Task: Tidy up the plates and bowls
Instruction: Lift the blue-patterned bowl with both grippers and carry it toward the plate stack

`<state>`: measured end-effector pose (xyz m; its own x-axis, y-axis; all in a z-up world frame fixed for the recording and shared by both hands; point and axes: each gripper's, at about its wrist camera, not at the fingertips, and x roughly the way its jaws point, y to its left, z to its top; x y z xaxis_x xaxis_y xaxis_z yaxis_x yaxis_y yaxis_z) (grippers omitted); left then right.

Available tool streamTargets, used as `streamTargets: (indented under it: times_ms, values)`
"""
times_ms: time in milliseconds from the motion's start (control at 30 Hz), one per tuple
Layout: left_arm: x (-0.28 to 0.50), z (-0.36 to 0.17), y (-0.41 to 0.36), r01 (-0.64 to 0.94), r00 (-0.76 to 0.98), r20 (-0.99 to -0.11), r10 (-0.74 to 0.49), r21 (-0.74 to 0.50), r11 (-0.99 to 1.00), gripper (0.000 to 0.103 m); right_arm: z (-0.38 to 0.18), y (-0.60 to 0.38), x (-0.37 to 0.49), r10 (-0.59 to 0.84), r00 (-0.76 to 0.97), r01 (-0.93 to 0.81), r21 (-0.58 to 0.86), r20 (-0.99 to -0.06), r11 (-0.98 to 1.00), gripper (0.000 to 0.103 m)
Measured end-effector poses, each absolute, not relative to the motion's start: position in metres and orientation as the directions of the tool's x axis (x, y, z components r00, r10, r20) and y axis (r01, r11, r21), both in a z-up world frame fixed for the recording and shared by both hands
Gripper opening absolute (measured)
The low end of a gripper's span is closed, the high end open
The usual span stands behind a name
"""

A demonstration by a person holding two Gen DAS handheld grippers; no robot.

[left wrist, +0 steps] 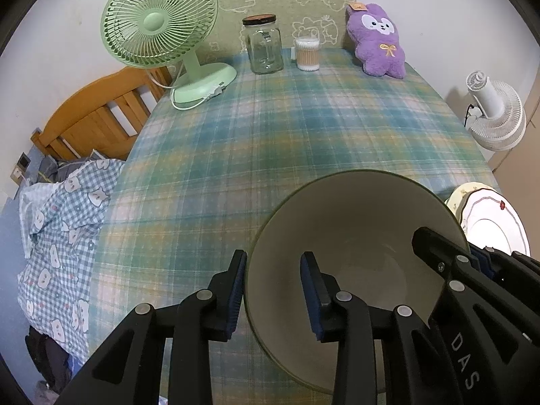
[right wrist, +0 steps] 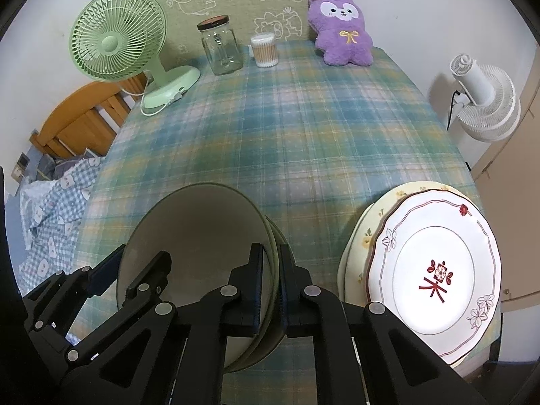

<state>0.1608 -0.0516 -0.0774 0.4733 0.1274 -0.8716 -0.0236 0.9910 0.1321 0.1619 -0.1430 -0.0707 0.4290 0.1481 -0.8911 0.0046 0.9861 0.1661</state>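
Observation:
A deep cream bowl (left wrist: 354,236) with a green rim stands on the plaid tablecloth, close in front. In the right wrist view a second rim shows just outside the bowl (right wrist: 202,236), as if it sat in a like bowl. My left gripper (left wrist: 273,256) straddles the bowl's left rim, one finger outside and one inside, with the pads apart from the wall. My right gripper (right wrist: 270,249) is shut on the right rim. Each gripper also shows in the other view: right gripper (left wrist: 465,249), left gripper (right wrist: 135,260). A white plate with red decoration (right wrist: 435,270) lies on a yellow flowered plate (right wrist: 368,233) to the right.
At the table's far edge stand a green desk fan (left wrist: 158,23), a glass jar (left wrist: 265,47), a tub of cotton swabs (left wrist: 307,54) and a purple plush toy (left wrist: 378,40). A white fan (right wrist: 482,101) stands off the right side. A bed with checked bedding (left wrist: 60,229) lies left.

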Motion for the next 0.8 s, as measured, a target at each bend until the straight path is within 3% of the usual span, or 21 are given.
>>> streamTargets:
  times_ms: [600, 767, 800]
  values:
    - [0.1618, -0.0818, -0.0491, -0.023, 0.466, -0.879, 0.097, 0.098, 0.995, 0.037, -0.0712, -0.1388, 0.1629, 0.128, 0.425, -0.015, 0.135, -0.896, 0.991, 0.012]
    - [0.1614, -0.0821, -0.0488, 0.002, 0.456, -0.888, 0.061, 0.07, 0.998, 0.045, -0.0706, -0.1362, 0.1636, 0.121, 0.407, -0.043, 0.114, -0.905, 0.993, 0.014]
    - [0.1612, -0.0821, -0.0487, 0.011, 0.452, -0.891, 0.046, 0.057, 0.998, 0.053, -0.0704, -0.136, 0.1635, 0.122, 0.404, -0.045, 0.113, -0.907, 0.993, 0.014]
